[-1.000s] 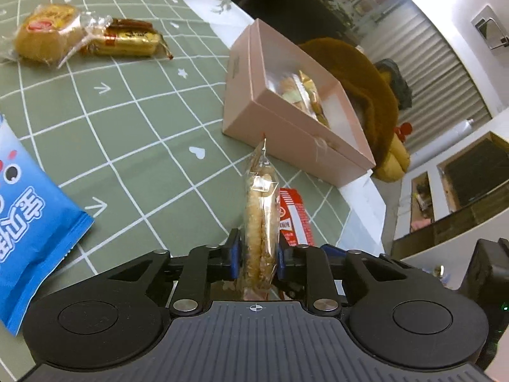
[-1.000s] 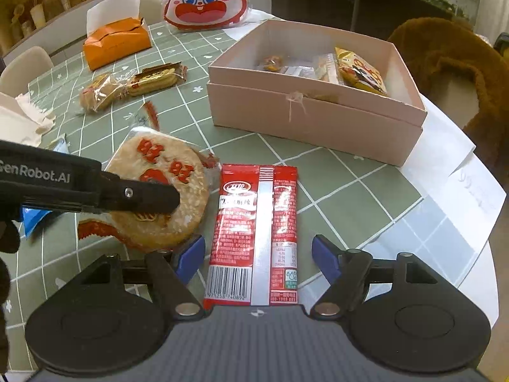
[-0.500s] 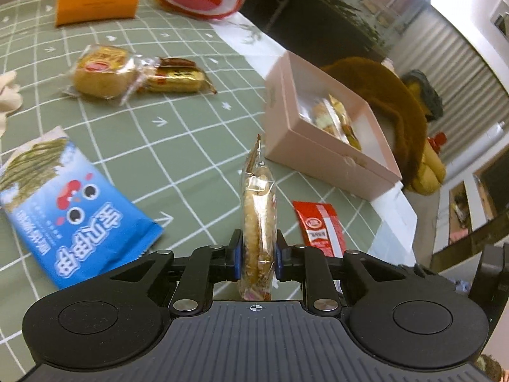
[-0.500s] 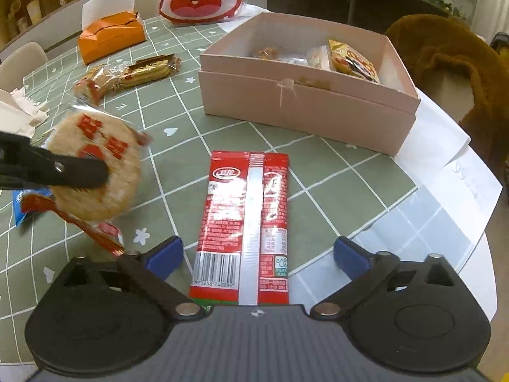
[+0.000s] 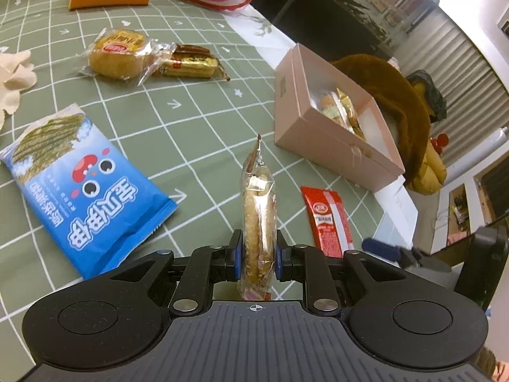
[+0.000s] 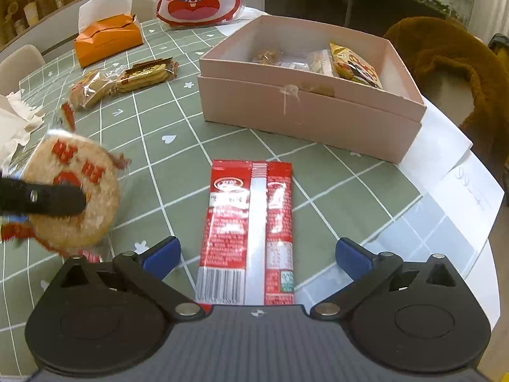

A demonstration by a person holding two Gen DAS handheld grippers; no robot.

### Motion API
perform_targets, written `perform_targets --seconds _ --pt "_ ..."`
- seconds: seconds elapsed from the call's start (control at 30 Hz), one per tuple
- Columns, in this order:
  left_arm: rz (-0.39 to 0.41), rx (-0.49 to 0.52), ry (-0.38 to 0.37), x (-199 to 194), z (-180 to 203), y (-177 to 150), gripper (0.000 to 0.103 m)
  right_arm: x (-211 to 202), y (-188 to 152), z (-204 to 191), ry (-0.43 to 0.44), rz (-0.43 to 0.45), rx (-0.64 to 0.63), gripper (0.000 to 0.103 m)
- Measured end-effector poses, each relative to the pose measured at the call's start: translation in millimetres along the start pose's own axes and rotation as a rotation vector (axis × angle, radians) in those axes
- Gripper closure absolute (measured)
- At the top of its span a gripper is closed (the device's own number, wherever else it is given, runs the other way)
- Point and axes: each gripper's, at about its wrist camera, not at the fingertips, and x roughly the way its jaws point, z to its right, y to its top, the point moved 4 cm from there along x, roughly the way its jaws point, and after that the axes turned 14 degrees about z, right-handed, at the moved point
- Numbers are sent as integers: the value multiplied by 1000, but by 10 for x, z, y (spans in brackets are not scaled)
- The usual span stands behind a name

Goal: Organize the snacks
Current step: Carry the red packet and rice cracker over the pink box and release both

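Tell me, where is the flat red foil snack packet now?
The flat red foil snack packet lies on the green table, between the open right gripper fingers, in front of the pink cardboard box.

The table (image 5: 197, 133) was covered with a green cloth (image 6: 178, 146) with white grid lines and small hearts and arrows. A brown furry chair (image 6: 451, 54) stood close to its far side. A long shelf (image 6: 47, 0) with small jars ran along the wall behind, and pale chairs (image 6: 19, 63) stood near it. Grey vertical blinds (image 5: 461, 63) hung at the right, where bright light came in.
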Motion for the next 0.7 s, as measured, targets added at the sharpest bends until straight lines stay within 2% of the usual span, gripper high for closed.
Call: perform_targets --seconds 0.17,0.23,0.4,0.47,0.53,0.6,0.7 --pt "-15 15 -2 -2 41 -66 80 4 2 -37 26 6 -14 0" --pt "-17 19 -4 -6 60 -78 80 -8 14 -13 25 3 -12 4" --pt "-29 31 -12 0 113 -123 80 -108 49 39 28 7 -13 39" --pt "-37 39 -16 8 148 -154 80 -135 48 54 28 4 -16 48" --pt "-44 49 -19 18 186 -178 80 -159 36 79 28 2 -3 49" --pt "-48 66 -19 13 239 -194 80 -201 30 100 30 2 7 56" --pt "-38 102 -17 -37 354 -174 80 -356 81 187 39 23 37 57"
